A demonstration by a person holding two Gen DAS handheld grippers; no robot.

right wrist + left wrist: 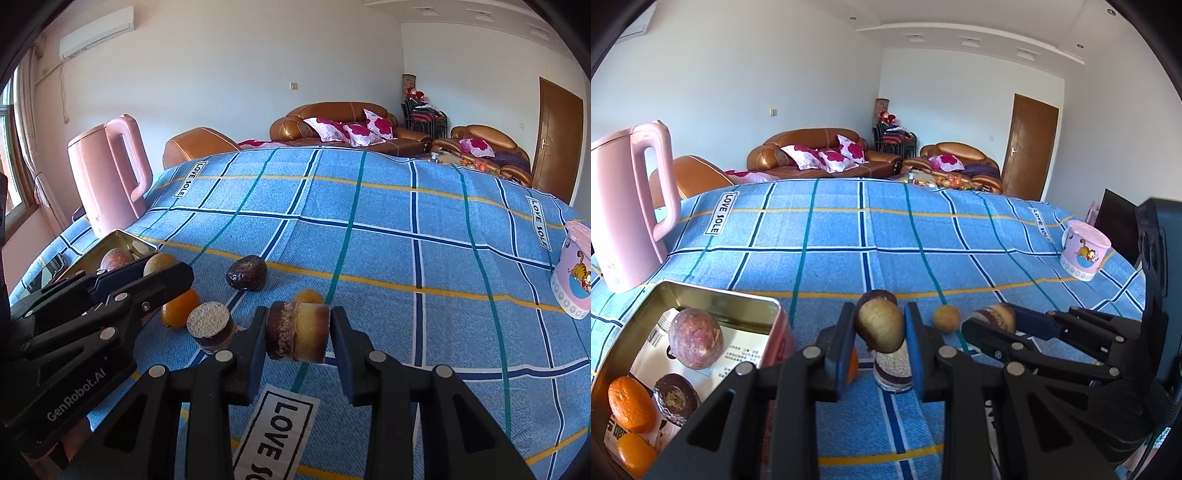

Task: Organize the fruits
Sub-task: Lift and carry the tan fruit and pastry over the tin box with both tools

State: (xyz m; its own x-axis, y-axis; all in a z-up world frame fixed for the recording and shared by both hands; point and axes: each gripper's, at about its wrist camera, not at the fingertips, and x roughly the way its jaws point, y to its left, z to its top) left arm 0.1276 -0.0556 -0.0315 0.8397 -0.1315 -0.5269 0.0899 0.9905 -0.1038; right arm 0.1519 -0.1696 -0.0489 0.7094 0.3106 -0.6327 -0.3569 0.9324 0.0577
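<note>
My left gripper (880, 314) is shut on a yellow-green oval fruit (880, 326), held above the cloth just right of the open tin (713, 295). The tin holds a purple passion fruit (696, 339), a tangerine (629, 404) and a dark cut piece (675, 400). My right gripper (299, 314) is shut on a brown-and-yellow cylindrical fruit chunk (297, 332), low over the cloth. Loose on the cloth lie a dark wrinkled fruit (246, 272), an orange (181, 308), a cut purple chunk (210, 326) and a small orange fruit (308, 296).
A pink kettle (107, 177) stands at the back left beside the tin. A pink cartoon cup (574, 273) sits at the right edge. The blue checked cloth (388, 240) covers the table; sofas and a door lie beyond it.
</note>
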